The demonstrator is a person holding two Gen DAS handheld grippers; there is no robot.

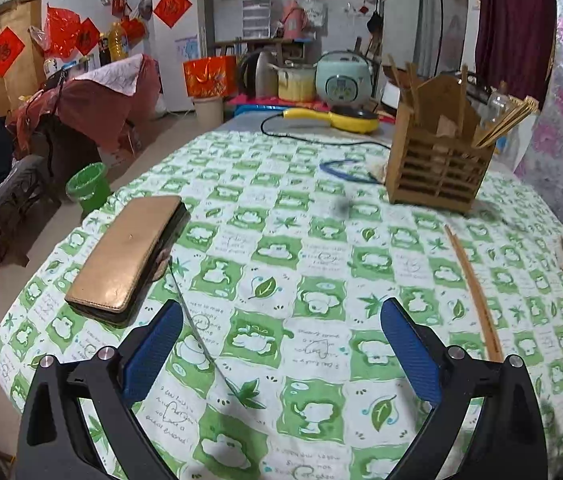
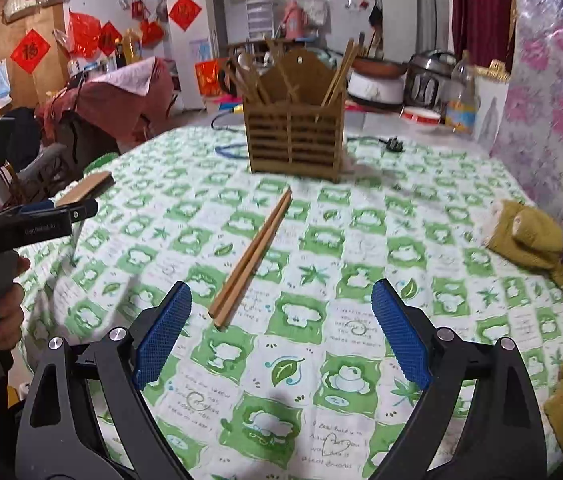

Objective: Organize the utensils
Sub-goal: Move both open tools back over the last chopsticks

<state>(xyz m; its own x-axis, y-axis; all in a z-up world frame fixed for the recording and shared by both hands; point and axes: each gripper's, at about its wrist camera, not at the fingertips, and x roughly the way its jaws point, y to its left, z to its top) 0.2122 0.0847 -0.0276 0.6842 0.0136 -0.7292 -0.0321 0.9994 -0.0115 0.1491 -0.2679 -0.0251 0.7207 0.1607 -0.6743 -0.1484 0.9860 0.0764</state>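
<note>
A pair of wooden chopsticks (image 2: 254,257) lies side by side on the green-and-white tablecloth (image 2: 361,240), near ends just ahead of my right gripper (image 2: 281,300), which is open and empty. They also show at the right in the left wrist view (image 1: 473,288). A wooden utensil holder (image 2: 295,136) with several chopsticks and utensils stands farther back; it also shows in the left wrist view (image 1: 437,164). My left gripper (image 1: 281,320) is open and empty above the cloth; a thin metal skewer (image 1: 197,324) lies by its left finger.
A tan wallet-like case (image 1: 125,256) lies at the table's left edge. A blue cable (image 1: 345,170) and a yellow electric pan (image 1: 345,120) lie behind the holder. Yellow mitts (image 2: 533,240) rest at the right. Rice cookers and pots stand at the back.
</note>
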